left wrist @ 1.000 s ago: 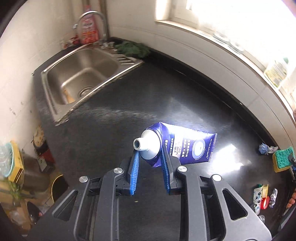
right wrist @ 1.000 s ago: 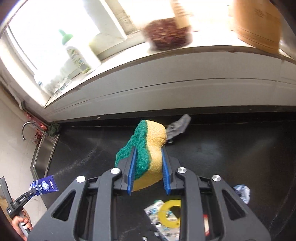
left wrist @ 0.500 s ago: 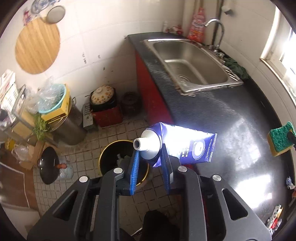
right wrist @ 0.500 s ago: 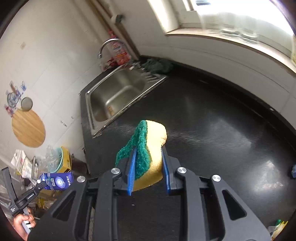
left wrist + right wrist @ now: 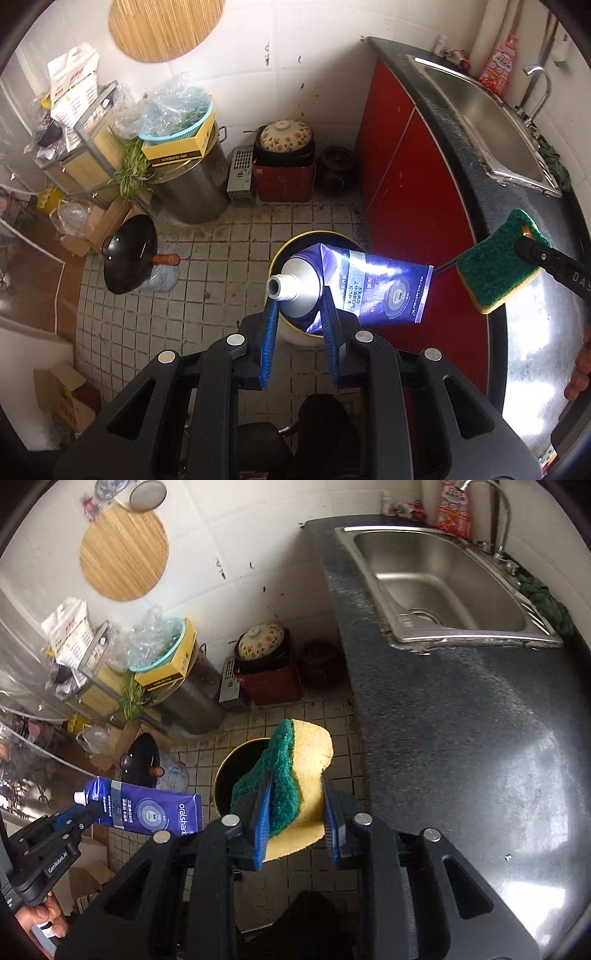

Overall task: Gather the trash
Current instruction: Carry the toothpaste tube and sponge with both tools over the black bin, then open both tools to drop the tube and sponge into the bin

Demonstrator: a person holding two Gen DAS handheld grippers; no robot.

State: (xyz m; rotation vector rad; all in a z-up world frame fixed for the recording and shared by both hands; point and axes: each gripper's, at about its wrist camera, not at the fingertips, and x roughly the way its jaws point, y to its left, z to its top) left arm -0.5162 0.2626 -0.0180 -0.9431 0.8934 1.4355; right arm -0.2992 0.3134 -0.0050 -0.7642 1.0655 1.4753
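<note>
Trash in the left wrist view was a blue toothpaste tube (image 5: 373, 291), capless, clamped at its silver shoulder between the two blue pads of the left gripper (image 5: 298, 325); its nozzle pointed off past the left finger and its flat tail ran out beyond the right finger. Straight ahead of the fingertips, below the tube, stood a yellow-rimmed bin (image 5: 295, 254) on the tiled floor (image 5: 147, 295). Farther ahead and to the right of the fingers, the red cabinet (image 5: 402, 192) carried the dark countertop (image 5: 480, 192) with its steel sink (image 5: 491, 122). Well right of the right finger, the right gripper (image 5: 528, 247) pinched a green-and-yellow sponge (image 5: 495, 269) over the counter's edge, and a hand (image 5: 580, 369) showed at the frame's right border. Left of the fingers a black wok (image 5: 127, 254) leaned near a steel pot (image 5: 195, 192). In the right wrist view, the sponge (image 5: 295, 786) sat squeezed between the right gripper's (image 5: 295, 819) pads, green face against the left finger, yellow foam against the right. The bin (image 5: 231, 771) lay just ahead of and below the fingertips, partly hidden by the sponge. Right of the fingers stretched the countertop (image 5: 461, 738) and sink (image 5: 443, 579). Far left of the left finger, the left gripper (image 5: 83, 814) held the tube (image 5: 147, 808) level, a hand (image 5: 40, 919) gripping its handle
</note>
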